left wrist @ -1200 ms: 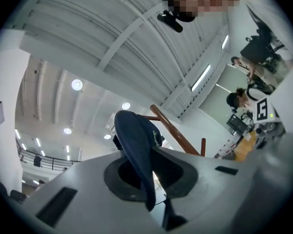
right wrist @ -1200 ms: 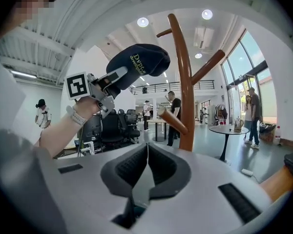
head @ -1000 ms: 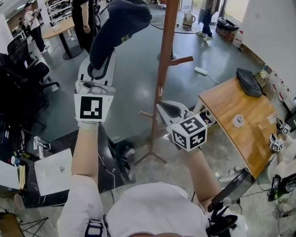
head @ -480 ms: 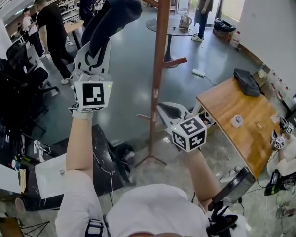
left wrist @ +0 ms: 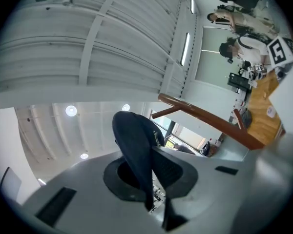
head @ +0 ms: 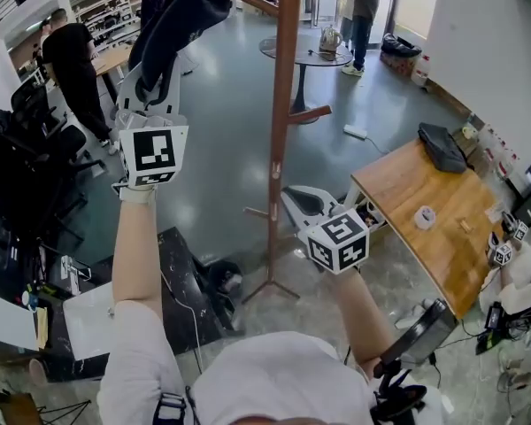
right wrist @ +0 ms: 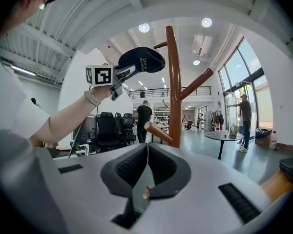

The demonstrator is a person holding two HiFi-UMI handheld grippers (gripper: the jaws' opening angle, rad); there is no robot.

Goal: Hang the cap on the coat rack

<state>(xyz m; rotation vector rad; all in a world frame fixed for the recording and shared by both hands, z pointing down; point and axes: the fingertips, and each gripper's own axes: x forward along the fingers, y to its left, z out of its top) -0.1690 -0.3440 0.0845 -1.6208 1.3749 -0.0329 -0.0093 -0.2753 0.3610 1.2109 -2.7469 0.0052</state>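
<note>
One cap (head: 179, 7) is held high, just beside the rack's (head: 283, 104) upper peg (head: 250, 1), clamped at its edge by the left gripper (head: 159, 65) (crown left free, presumably for hooking). The right gripper (head: 299, 204) is parked low, jaws together, empty.

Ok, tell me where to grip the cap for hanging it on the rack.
Pinch its thin edge from below, as the left gripper does: the hollow crown of the cap is left free to drop over a peg of the coat rack.
</note>
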